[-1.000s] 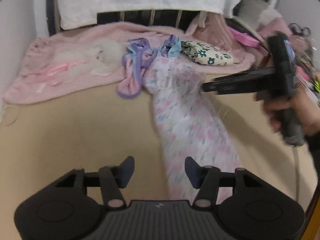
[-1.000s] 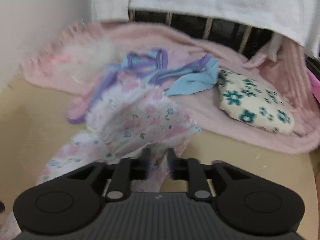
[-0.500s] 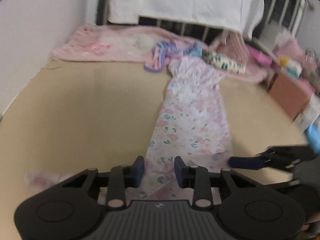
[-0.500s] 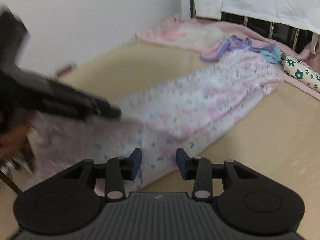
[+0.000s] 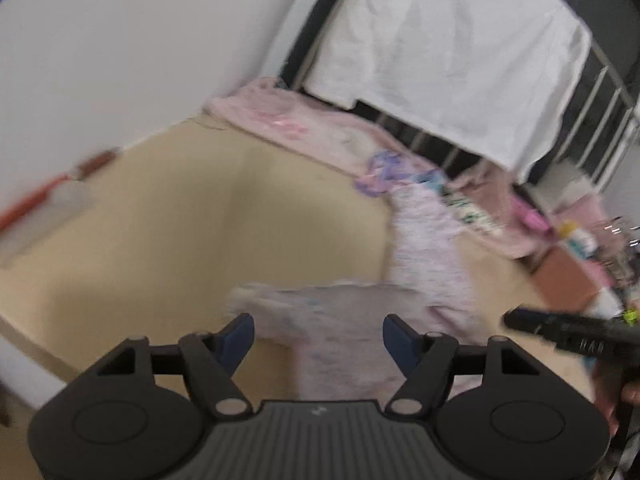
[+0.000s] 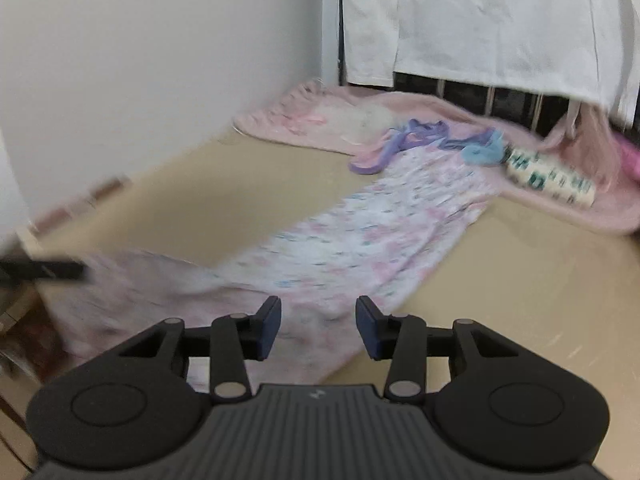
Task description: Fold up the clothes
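Floral cotton garment (image 6: pixel 360 240) lies under both spread, empty grippers: left gripper (image 5: pixel 318 334), right gripper (image 6: pixel 318 328).

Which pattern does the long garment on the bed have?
The long garment is white with small pink and blue flowers, clearest in the right wrist view.

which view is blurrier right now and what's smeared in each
Left wrist view is blurrier: the floral garment, pink blanket and right gripper all streak, while the left gripper stays fairly sharp. Right wrist view: the garment's near-left end smears; fisheye bends the wall edge.
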Demonstrator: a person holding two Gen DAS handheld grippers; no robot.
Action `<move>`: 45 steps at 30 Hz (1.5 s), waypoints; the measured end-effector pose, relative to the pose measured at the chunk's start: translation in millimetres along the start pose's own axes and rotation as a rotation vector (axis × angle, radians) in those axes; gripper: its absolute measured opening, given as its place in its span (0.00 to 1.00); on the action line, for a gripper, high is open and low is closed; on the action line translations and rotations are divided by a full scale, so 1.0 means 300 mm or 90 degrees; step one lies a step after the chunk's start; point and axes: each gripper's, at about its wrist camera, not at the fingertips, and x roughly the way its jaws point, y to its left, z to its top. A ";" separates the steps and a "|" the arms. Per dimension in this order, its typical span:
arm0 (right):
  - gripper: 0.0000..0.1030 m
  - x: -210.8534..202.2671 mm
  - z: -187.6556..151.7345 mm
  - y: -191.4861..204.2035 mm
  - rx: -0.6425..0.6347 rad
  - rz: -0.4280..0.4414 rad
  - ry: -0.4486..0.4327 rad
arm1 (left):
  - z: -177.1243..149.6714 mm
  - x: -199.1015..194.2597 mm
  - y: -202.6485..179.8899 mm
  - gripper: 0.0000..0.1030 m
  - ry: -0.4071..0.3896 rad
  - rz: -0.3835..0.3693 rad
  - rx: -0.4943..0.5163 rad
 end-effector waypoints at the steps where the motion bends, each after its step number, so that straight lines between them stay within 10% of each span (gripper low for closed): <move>1: 0.41 -0.015 -0.022 0.007 0.011 0.006 0.003 | -0.007 0.007 -0.011 0.66 -0.004 0.000 -0.001; 3: 0.41 -0.051 -0.071 0.018 0.032 0.011 0.000 | -0.021 0.022 -0.020 0.26 -0.004 0.011 -0.005; 8: 0.40 -0.125 -0.175 0.015 0.118 0.031 -0.024 | -0.044 0.017 -0.013 0.04 -0.009 -0.025 0.000; 14: 0.40 -0.071 -0.124 0.050 0.134 0.076 -0.024 | -0.138 -0.097 -0.206 0.04 -0.063 -0.125 0.277; 20: 0.42 -0.016 -0.069 0.085 0.150 0.122 -0.023 | -0.296 -0.040 -0.301 0.04 0.039 -0.170 0.496; 24: 0.41 0.021 -0.033 0.109 0.160 0.153 -0.022 | -0.290 -0.015 -0.285 0.09 0.064 -0.187 0.480; 26: 0.21 0.052 -0.051 0.124 0.140 0.132 -0.007 | -0.279 -0.026 -0.281 0.17 0.078 -0.206 0.475; 32: 0.13 0.132 -0.114 0.153 0.089 0.077 0.030 | -0.182 -0.121 -0.163 0.21 0.067 -0.354 0.366; 39: 0.41 -0.136 -0.177 0.002 0.162 0.051 -0.092 | -0.082 0.056 -0.163 0.18 0.054 -0.227 0.290; 45: 0.43 -0.230 -0.403 -0.036 0.137 0.068 0.039 | -0.119 0.096 -0.177 0.18 0.097 -0.187 0.350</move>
